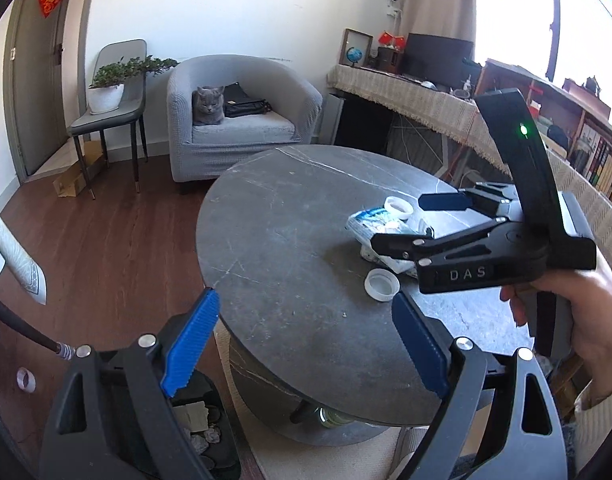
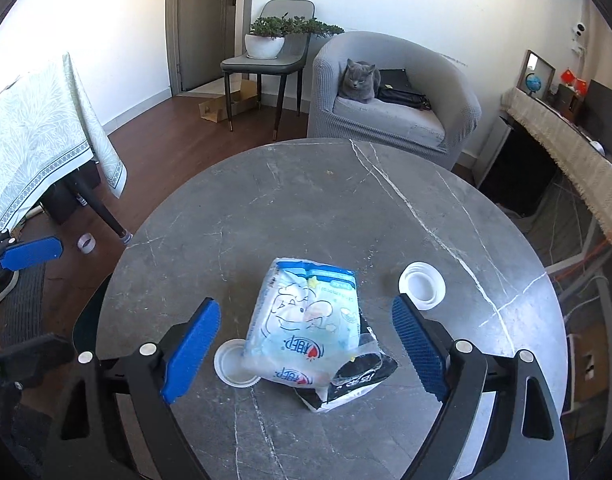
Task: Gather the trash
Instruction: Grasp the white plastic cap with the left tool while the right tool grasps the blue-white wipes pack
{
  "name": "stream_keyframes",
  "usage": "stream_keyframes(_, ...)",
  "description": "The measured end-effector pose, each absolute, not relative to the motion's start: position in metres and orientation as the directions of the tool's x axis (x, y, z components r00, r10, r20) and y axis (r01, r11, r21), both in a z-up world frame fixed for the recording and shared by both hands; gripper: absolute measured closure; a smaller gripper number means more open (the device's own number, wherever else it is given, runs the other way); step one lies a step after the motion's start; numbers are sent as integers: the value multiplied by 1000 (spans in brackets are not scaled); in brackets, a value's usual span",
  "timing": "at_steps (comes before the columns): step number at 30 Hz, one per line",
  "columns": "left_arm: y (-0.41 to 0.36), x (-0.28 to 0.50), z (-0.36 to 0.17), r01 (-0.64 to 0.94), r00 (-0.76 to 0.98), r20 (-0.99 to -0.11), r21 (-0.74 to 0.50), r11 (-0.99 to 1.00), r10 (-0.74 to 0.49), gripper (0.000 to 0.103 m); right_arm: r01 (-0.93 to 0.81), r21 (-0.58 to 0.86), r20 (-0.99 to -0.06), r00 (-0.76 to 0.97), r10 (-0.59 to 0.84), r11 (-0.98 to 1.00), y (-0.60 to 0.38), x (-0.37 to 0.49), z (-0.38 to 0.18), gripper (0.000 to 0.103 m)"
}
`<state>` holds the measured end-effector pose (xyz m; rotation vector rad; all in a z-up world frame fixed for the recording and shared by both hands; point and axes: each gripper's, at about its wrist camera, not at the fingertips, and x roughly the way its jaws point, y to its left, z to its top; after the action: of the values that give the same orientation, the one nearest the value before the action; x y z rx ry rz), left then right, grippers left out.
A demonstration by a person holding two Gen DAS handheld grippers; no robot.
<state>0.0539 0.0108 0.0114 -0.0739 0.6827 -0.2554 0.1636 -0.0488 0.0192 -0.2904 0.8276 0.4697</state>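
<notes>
Trash sits toward the right of the round grey marble table (image 1: 289, 216) in the left wrist view: a pale blue-and-white plastic packet (image 1: 370, 220), a white cap (image 1: 399, 205) beyond it and a second white cap (image 1: 382, 285) nearer the camera. The left gripper (image 1: 306, 344) hangs over the table's near edge with its blue-padded fingers (image 1: 191, 344) spread wide and nothing between them. From the right a hand (image 1: 574, 316) holds the right gripper (image 1: 410, 222) over the packet, jaws apart; whether its tips touch the packet cannot be told from this side. Below the left finger a dark bin (image 1: 209, 432) on the floor holds crumpled scraps. Behind, a grey cat (image 1: 208, 106) lies on a grey armchair (image 1: 241, 120).

From the right wrist view, the right gripper (image 2: 306, 344) stands wide open, its blue pads (image 2: 420, 344) either side of the packet (image 2: 306, 332) and clear of it (nothing is held). A black-and-white wrapper (image 2: 354, 380) lies partly under the packet's near corner. One cap (image 2: 231, 364) peeks out from under the packet's left edge; the other (image 2: 422, 285) sits just beyond the right finger. At the far left edge a blue tip of the left gripper (image 2: 31, 253) shows, off the table.
</notes>
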Motion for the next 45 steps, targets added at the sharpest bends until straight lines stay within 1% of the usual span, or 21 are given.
stream_keyframes(2, 4, 57, 5, 237, 727, -628, -148, 960, -276, 13, -510, -46, -770, 566, 295, 859, -51, 169, 18, 14)
stream_keyframes(7, -1, 68, -4, 260, 692, -645, -196, 946, -324, 13, -515, -17, -783, 539, 309, 857, -46, 177, 13, 14)
stream_keyframes(11, -7, 77, -8, 282, 676, -657, -186, 941, -332, 13, -509, -24, -792, 534, 294, 861, -41, 183, 8, 14)
stream_keyframes(12, -8, 78, -9, 286, 672, -661, -184, 940, -334, 13, -510, -19, -792, 532, 298, 860, -41, 184, 8, 17)
stream_keyframes(13, -10, 80, -10, 293, 665, -666, -185, 938, -339, 13, -513, -18, -793, 530, 300, 858, -40, 185, 8, 26)
stream_keyframes(15, -14, 83, -13, 307, 652, -673, -185, 934, -348, 13, -515, -27, -801, 524, 290, 857, -40, 187, 7, 35)
stream_keyframes(19, -19, 89, -19, 314, 637, -686, -183, 932, -350, 15, -519, -22, -806, 515, 292, 855, -39, 190, 5, 44)
stream_keyframes(22, -21, 93, -22, 328, 620, -694, -194, 925, -366, 19, -533, -30, -804, 515, 296, 846, -38, 190, 7, 48)
stream_keyframes(26, -26, 98, -27, 346, 603, -704, -193, 918, -375, 24, -535, -13, -789, 524, 319, 845, -43, 193, 11, 49)
stream_keyframes(30, -29, 105, -31, 348, 593, -706, -209, 914, -388, 28, -523, 52, -760, 532, 373, 851, -56, 195, 20, 49)
stream_keyframes(32, -32, 108, -32, 351, 589, -708, -210, 912, -390, 32, -523, 92, -738, 535, 411, 847, -62, 195, 25, 49)
stream_keyframes(39, -47, 115, -33, 365, 597, -703, -192, 911, -387, 35, -520, 170, -674, 558, 484, 837, -77, 192, 41, 51)
stream_keyframes(42, -53, 119, -33, 368, 603, -701, -178, 913, -380, 41, -516, 187, -667, 558, 494, 836, -81, 191, 40, 52)
stream_keyframes(45, -56, 125, -33, 357, 615, -699, -164, 920, -364, 50, -511, 206, -651, 565, 507, 835, -87, 191, 42, 56)
